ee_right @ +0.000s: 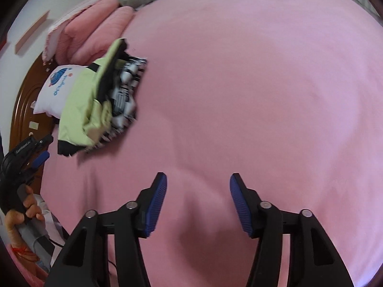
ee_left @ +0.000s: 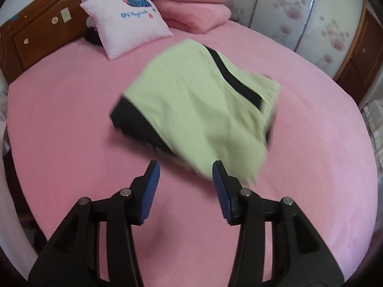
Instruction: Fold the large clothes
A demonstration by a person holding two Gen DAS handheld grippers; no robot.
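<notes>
Green-and-black folded jacket (ee_left: 201,110) lies on the pink bed (ee_left: 71,124) — both tools, left tool (ee_left: 186,171) and right tool (ee_right: 198,181), gape empty.

pink bed sheet (ee_left: 71,119), pillow (ee_left: 129,24), folded quilt (ee_left: 191,7)

Light green jacket (ee_left: 203,110) with black trim and a black-and-white lining, pink bed sheet (ee_left: 71,119), pale pink pillow (ee_left: 126,24) with blue picture, pink blanket (ee_left: 191,7), brown headboard (ee_left: 36,35), blue gripper pads (ee_left: 150,191)

Pale green garment (ee_left: 198,110) with black trim, folded compact bundle, on pink bed; blurred
</notes>
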